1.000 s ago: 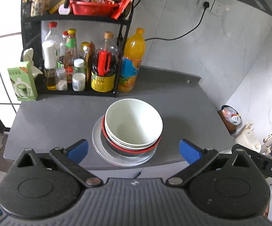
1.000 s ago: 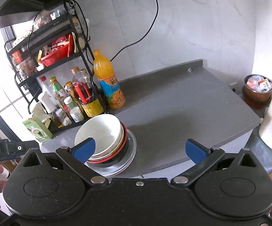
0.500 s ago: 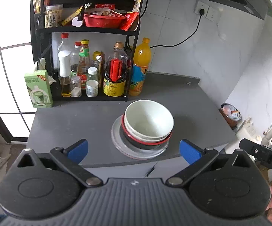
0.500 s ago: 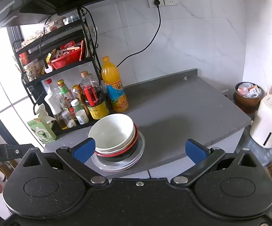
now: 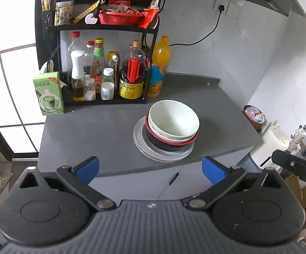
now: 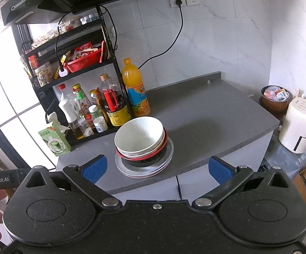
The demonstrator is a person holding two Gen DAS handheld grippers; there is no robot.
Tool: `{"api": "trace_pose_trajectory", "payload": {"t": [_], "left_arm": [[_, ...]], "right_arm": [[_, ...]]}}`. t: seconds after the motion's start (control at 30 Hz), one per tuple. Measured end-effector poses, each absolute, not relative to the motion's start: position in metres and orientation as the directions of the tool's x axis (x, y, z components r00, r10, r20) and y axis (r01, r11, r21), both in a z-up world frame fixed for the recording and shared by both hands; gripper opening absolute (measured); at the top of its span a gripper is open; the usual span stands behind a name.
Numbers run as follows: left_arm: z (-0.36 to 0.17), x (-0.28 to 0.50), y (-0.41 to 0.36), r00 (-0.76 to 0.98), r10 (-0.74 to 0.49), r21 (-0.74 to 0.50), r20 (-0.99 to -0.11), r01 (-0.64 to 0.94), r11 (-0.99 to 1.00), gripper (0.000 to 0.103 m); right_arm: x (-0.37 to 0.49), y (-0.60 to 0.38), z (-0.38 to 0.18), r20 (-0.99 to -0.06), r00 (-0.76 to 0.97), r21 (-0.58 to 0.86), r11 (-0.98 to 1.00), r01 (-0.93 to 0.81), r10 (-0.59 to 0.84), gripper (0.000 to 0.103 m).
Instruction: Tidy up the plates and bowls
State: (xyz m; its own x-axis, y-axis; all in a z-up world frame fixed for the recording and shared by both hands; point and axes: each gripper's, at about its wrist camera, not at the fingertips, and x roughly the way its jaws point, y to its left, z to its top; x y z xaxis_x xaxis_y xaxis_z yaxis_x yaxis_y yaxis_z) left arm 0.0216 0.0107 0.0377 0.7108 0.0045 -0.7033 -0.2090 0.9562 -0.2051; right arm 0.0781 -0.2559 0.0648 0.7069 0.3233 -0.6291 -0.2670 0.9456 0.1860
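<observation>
A stack stands near the front edge of the grey counter [image 5: 93,131] [image 6: 216,122]: white bowls [image 5: 173,119] [image 6: 139,135] nested in a black bowl with a red rim [image 5: 165,144] [image 6: 146,160], all on clear glass plates [image 5: 144,146] [image 6: 168,152]. My left gripper [image 5: 150,168] hangs open in front of the counter, below and short of the stack, holding nothing. My right gripper [image 6: 156,168] is also open and empty, off the counter's front edge, with the stack just beyond its left finger.
A black rack [image 5: 97,27] [image 6: 72,50] with sauce bottles stands at the counter's back left, an orange drink bottle [image 5: 159,67] [image 6: 136,89] beside it and a green carton [image 5: 49,93] [image 6: 54,139] at the left. A white appliance [image 6: 299,127] and a brown pot [image 6: 275,97] sit right of the counter.
Both grippers have pulled back and away from the stack, which now looks smaller and farther off. Both stay open and the stack has not moved.
</observation>
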Motion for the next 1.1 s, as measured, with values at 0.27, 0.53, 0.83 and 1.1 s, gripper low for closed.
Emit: {"api": "trace_pose_trajectory", "payload": {"t": [0.27,0.53,0.83,1.1], "left_arm": [[0.044,0.0,0.015,0.717,0.005,-0.168,-0.697,-0.17,0.971,0.102],[0.047,-0.012,0.014,0.716,0.001,-0.157,-0.698,-0.154,0.976,0.102],[0.042,-0.011,0.015,0.697,0.003,-0.16,-0.717,-0.168,0.973,0.102],[0.043,-0.008,0.014,0.7,0.012,-0.147,-0.714,-0.167,0.975,0.102]], "right_arm": [[0.062,-0.254,0.069,-0.633,0.707,0.181,0.948,-0.261,0.316,0.103],[0.054,-0.254,0.069,-0.647,0.701,0.167,0.953,-0.252,0.299,0.103],[0.049,-0.256,0.069,-0.655,0.694,0.159,0.952,-0.26,0.299,0.103],[0.053,-0.258,0.068,-0.657,0.692,0.161,0.953,-0.256,0.297,0.103]]}}
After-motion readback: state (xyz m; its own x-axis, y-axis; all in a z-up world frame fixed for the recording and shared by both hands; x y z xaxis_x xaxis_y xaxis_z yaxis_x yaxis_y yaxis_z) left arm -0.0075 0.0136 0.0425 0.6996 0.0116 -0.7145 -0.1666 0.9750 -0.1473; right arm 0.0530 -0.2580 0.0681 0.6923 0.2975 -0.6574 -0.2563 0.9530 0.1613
